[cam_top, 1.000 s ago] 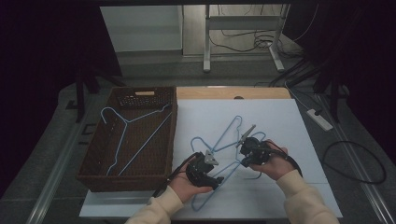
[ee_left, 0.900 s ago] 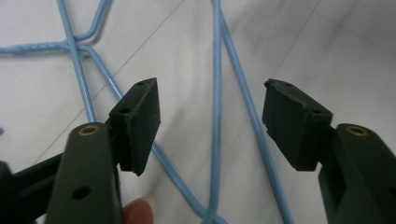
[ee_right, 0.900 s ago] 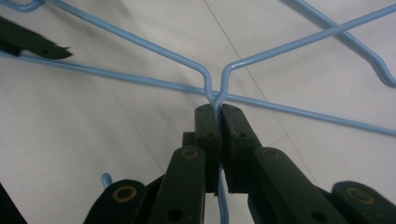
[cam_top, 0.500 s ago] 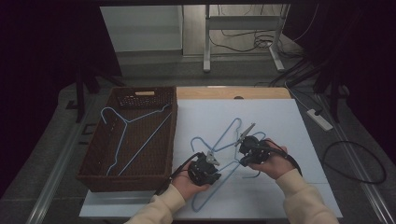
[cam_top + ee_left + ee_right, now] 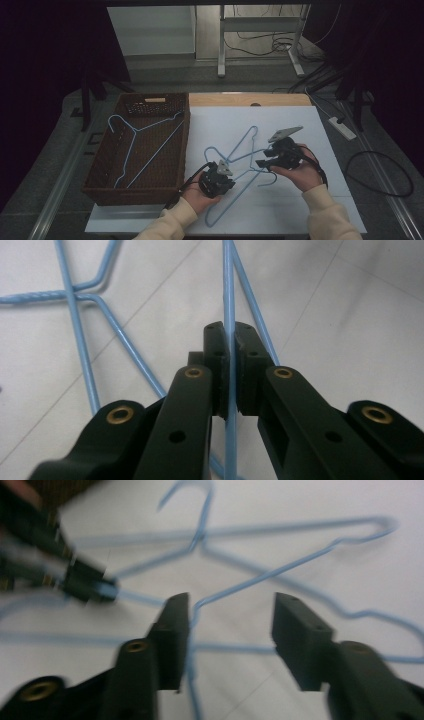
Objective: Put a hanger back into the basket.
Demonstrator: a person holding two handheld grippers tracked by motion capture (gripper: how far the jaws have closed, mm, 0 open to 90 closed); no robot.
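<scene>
1. Basket [image 5: 102,167]: dark brown wicker, rectangular, at the table's left side, touching the left edge of the white sheet [image 5: 300,210].
2. Hanger in basket [image 5: 137,150]: light blue wire, lying flat inside, hook toward the far left corner.
3. Left hand [image 5: 197,197]: cream sleeve, comes in from the bottom edge and holds the left gripper [image 5: 218,181] on the sheet, just right of the basket's near corner.
4. Left gripper, own view [image 5: 230,365]: jaws pressed together on one straight blue wire of a hanger, which runs up between the pads.
5. Hangers on sheet [image 5: 240,160]: light blue wire, overlapping and tangled mid-sheet between the two grippers; how many, cannot tell for certain.
6. Right gripper [image 5: 265,160]: held in the right hand [image 5: 300,172], right of the tangle, pointing left.
7. Right gripper, own view [image 5: 231,630]: jaws spread; a bent blue wire lies against the inner face of the left jaw, not pinched. View blurred.
8. Power strip [image 5: 342,127]: white, on the floor beyond the table's right edge.
</scene>
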